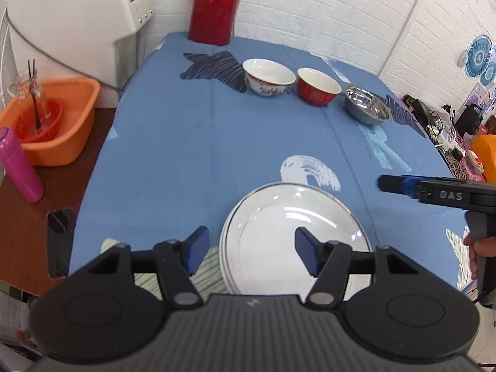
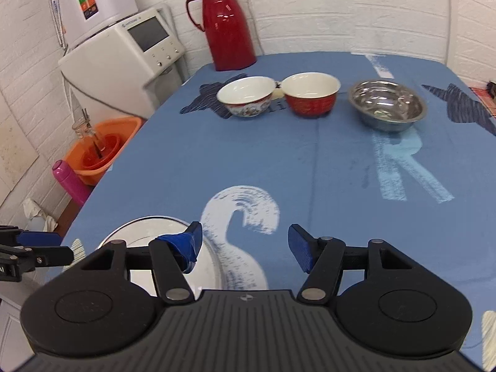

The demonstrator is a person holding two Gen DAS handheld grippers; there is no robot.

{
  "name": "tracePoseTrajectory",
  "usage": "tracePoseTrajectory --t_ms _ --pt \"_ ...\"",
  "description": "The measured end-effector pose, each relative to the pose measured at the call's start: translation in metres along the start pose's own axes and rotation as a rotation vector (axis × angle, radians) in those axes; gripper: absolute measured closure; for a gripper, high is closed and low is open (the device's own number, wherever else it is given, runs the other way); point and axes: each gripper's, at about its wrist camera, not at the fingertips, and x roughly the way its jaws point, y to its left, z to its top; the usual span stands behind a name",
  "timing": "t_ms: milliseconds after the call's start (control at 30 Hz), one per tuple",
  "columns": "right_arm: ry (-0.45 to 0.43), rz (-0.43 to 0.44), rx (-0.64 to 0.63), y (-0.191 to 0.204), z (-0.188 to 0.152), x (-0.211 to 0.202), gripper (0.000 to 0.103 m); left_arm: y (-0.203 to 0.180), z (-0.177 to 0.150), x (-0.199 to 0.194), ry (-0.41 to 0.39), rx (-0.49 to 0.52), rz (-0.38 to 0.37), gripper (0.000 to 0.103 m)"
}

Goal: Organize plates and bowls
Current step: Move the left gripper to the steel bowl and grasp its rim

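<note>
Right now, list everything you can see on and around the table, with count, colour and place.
plates: a stack, white, near table edge
patterned bowl: one, white and red, far left of row
red bowl: one, middle of row
steel bowl: one, silver, right of row
thermos jug: one, red, far edge
tablecloth: one, blue
orange basin: one, left side table
pink bottle: one, beside basin
left claw: open, over plates
right claw: open, empty
</note>
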Motion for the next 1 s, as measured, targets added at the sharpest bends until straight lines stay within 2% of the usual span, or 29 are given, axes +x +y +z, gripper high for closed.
tracePoseTrajectory --t_ms 233,433,600,700,833,1000 --pt "0.04 -0.136 0.217 -0.115 0.001 -0.009 0.055 -0.039 0.041 0.05 0.069 0.039 -0.061 0.04" --pt "0.046 -0.187 0.324 -0.181 0.018 0.0 0.055 -0.098 0.09 0.119 0.147 0.074 -0.111 0.04" --pt "0.049 -0.157 0.362 -0.212 0.053 0.029 0.055 -0.15 0.135 0.179 0.174 0.015 -0.176 0.04" --pt "0.036 -0.134 0.365 -0.223 0.079 0.049 0.054 -0.176 0.16 0.208 0.149 -0.048 -0.191 0.04" --pt "-0.002 -0.132 0.354 -0.234 0.114 0.073 0.054 -0.2 0.186 0.244 0.12 -0.133 -0.183 0.04" --pt "0.006 -0.147 0.322 -0.25 0.143 0.106 0.053 -0.209 0.2 0.278 0.123 -0.188 -0.153 0.04"
